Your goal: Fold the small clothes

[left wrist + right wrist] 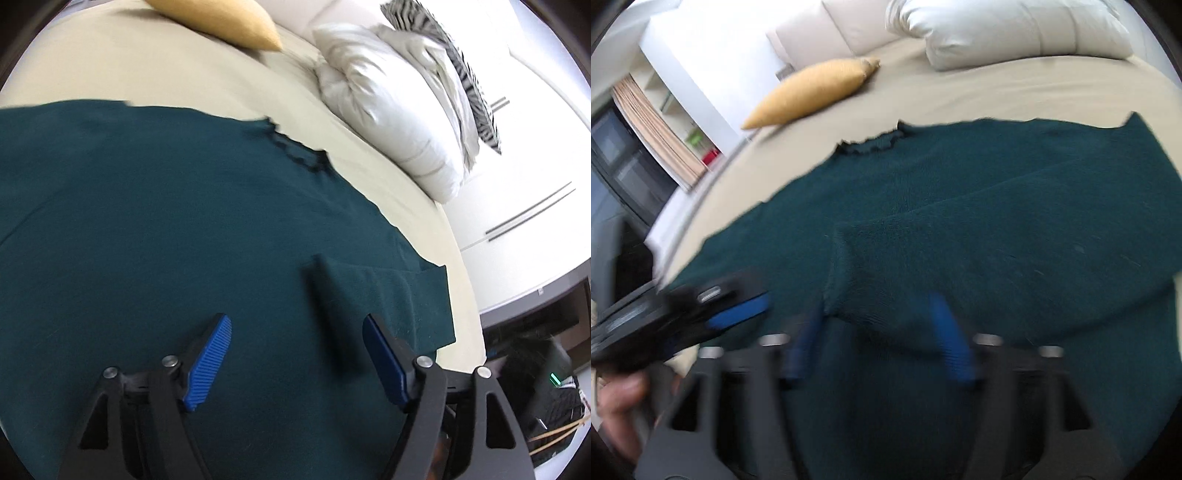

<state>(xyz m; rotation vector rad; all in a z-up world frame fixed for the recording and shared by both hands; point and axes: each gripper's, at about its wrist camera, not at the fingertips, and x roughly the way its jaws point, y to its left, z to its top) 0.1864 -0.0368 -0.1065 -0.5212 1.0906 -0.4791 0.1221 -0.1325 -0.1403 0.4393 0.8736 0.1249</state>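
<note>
A dark green knit sweater (155, 221) lies spread on a cream bed sheet (184, 74); its frilled collar (295, 147) points toward the pillows. A sleeve is folded over the body (960, 240). My left gripper (295, 350) is open and empty just above the sweater, near a folded sleeve end (388, 288). My right gripper (875, 332) is open, its blue fingers blurred, straddling the sleeve cuff (857, 288). The left gripper also shows in the right wrist view (738, 310), low at the left, held by a hand.
A yellow cushion (812, 92) and white pillows (388, 103) lie at the head of the bed, with a striped pillow (461, 62) behind. The bed's edge runs on the right in the left wrist view, with dark furniture (535, 350) beyond. A window and curtain (653, 129) are at the left.
</note>
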